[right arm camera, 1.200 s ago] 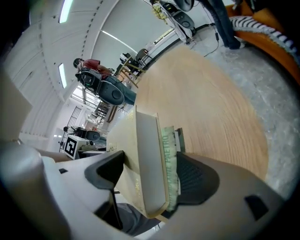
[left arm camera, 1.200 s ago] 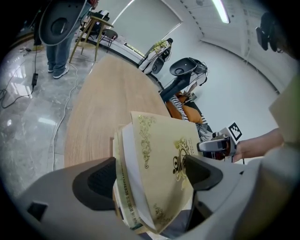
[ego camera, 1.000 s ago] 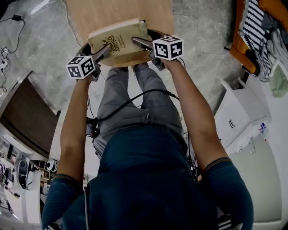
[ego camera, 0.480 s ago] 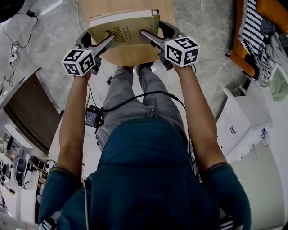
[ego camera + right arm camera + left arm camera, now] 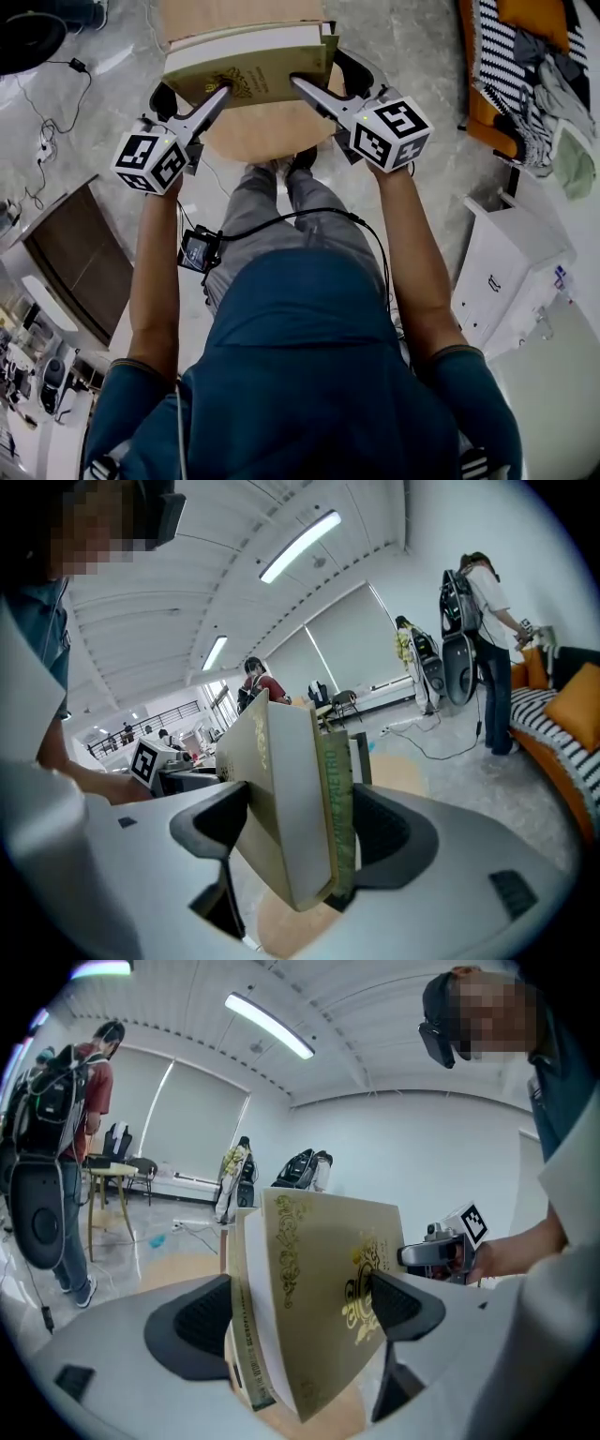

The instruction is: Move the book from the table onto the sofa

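A thick book (image 5: 248, 64) with a tan cover and gold ornament is held level above the rounded end of the wooden table (image 5: 253, 131). My left gripper (image 5: 220, 91) is shut on its left edge and my right gripper (image 5: 302, 86) on its right edge. In the left gripper view the book (image 5: 319, 1307) stands between the black pads (image 5: 202, 1321) of the left gripper (image 5: 300, 1312). The right gripper view shows the book (image 5: 291, 799), spine out, clamped in the right gripper (image 5: 302, 827). The orange sofa (image 5: 487, 84) with a striped blanket lies at the upper right.
A white cabinet (image 5: 506, 253) stands at the right and dark wooden furniture (image 5: 75, 253) at the left. Cables (image 5: 56, 103) trail over the marble floor. A person with a backpack (image 5: 478, 639) stands beside the sofa (image 5: 562, 724). My own legs are below the table edge.
Both grippers have risen with the book, lifting it off the tabletop and a little farther from my body. The sofa has come further into view.
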Demonstrator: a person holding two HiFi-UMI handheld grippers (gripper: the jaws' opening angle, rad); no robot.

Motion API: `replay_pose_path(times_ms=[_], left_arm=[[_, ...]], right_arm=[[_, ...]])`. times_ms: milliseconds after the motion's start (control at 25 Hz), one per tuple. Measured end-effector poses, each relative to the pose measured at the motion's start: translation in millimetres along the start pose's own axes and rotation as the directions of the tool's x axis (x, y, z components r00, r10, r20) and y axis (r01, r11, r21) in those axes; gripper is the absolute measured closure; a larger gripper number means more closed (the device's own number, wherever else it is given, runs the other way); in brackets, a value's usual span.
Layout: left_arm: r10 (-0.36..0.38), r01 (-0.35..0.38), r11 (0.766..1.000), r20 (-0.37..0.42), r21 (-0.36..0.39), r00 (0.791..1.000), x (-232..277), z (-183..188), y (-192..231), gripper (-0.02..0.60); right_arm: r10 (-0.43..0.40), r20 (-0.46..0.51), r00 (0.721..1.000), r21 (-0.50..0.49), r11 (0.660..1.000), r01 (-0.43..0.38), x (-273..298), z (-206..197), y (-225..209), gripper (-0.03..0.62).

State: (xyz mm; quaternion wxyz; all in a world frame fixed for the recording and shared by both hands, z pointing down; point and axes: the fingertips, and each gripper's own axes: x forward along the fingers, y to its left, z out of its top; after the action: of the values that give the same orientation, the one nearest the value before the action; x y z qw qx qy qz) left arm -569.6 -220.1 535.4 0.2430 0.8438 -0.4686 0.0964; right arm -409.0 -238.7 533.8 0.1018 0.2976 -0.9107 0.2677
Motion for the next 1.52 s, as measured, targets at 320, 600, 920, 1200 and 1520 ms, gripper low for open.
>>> replay_pose_path(times_ms=[320, 600, 920, 1200, 1520], left_arm=[[-0.020, 0.004, 0.991, 0.121, 0.134, 0.992, -19, 83, -74, 0.133], [-0.056, 0.012, 0.976, 0.196, 0.219, 0.979, -38, 138, -128, 0.133], [-0.133, 0.036, 0.945, 0.281, 0.325, 0.950, -61, 190, -177, 0.132], [-0.243, 0.108, 0.911, 0.309, 0.397, 0.919, -76, 220, -207, 0.132], [-0.378, 0.208, 0.861, 0.311, 0.463, 0.872, -105, 230, -238, 0.132]], right_arm=[[0.004, 0.151, 0.989, -0.123, 0.992, 0.015, -78, 78, 22, 0.230], [0.008, 0.250, 0.968, -0.215, 0.975, 0.047, -135, 129, 45, 0.230], [-0.005, 0.353, 0.936, -0.314, 0.941, 0.124, -191, 176, 77, 0.233], [-0.063, 0.423, 0.904, -0.346, 0.911, 0.226, -229, 196, 103, 0.235], [-0.154, 0.497, 0.854, -0.353, 0.863, 0.361, -269, 194, 148, 0.238]])
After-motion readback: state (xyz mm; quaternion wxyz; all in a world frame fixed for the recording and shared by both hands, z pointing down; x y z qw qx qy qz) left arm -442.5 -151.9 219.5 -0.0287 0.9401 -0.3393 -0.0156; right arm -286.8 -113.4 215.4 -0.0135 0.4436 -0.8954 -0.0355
